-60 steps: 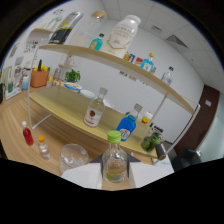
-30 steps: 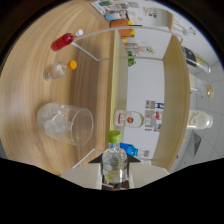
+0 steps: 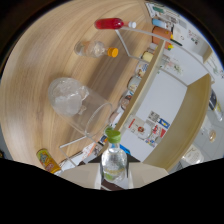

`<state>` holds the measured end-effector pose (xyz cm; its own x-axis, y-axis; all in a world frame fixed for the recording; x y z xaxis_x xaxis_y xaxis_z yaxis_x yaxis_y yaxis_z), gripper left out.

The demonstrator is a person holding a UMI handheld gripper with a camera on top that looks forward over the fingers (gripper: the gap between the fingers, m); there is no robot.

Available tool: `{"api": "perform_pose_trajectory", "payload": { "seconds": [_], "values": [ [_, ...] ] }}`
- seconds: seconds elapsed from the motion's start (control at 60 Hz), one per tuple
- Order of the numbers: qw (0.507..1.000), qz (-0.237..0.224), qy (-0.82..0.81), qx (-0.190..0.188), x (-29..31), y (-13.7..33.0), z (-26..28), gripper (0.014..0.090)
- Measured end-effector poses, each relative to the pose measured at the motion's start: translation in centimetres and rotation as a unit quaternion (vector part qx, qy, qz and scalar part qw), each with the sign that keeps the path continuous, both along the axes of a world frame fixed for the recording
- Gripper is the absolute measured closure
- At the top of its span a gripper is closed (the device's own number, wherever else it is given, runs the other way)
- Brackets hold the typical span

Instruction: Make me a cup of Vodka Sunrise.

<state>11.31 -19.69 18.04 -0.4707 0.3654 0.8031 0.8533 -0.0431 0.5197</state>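
Since the earlier picture the whole view has tipped further over, and the glass (image 3: 80, 107) now sits closer to the small bottle's mouth. The hand-held gripper (image 3: 114, 176) is closed tight on a small clear bottle with a green cap (image 3: 114, 162), one finger pressing on each side. The glass, with ice in it, stands on the wooden table (image 3: 40, 80), just ahead of the bottle's cap. Farther off on the table are a bottle of red drink (image 3: 111, 23) and a clear bottle with an orange cap (image 3: 95, 49). I think the pouring step is in hand. The green cap looks like it is on, so it may need to come off first. Next, the bottle's mouth must line up over the glass.
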Motion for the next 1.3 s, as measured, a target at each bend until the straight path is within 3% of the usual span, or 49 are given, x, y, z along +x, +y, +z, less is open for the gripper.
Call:
{"api": "perform_pose_trajectory", "payload": {
  "seconds": [0.15, 0.267, 0.35, 0.6, 0.7, 0.833, 1.117, 1.3],
  "values": [
    [0.996, -0.007, 0.083, 0.018, -0.9, -0.1, 1.0, 0.0689],
    [0.965, -0.026, 0.255, 0.045, -2.3, -0.5, 3.5, 0.0688],
    [0.907, -0.033, 0.415, 0.062, -3.7, -1.1, 6.0, 0.0688],
    [0.656, -0.069, 0.744, 0.105, -2.6, -2.4, 11.0, 0.0687],
    [0.579, -0.102, 0.802, 0.112, -0.6, -2.0, 9.0, 0.0686],
    [0.522, -0.152, 0.833, 0.101, 1.4, -1.0, 3.2, 0.0688],
    [0.493, -0.251, 0.83, 0.068, 4.9, 0.3, -9.2, 0.0688],
    [0.488, -0.296, 0.82, 0.054, 5.6, 0.6, -13.9, 0.0689]
  ]
}}
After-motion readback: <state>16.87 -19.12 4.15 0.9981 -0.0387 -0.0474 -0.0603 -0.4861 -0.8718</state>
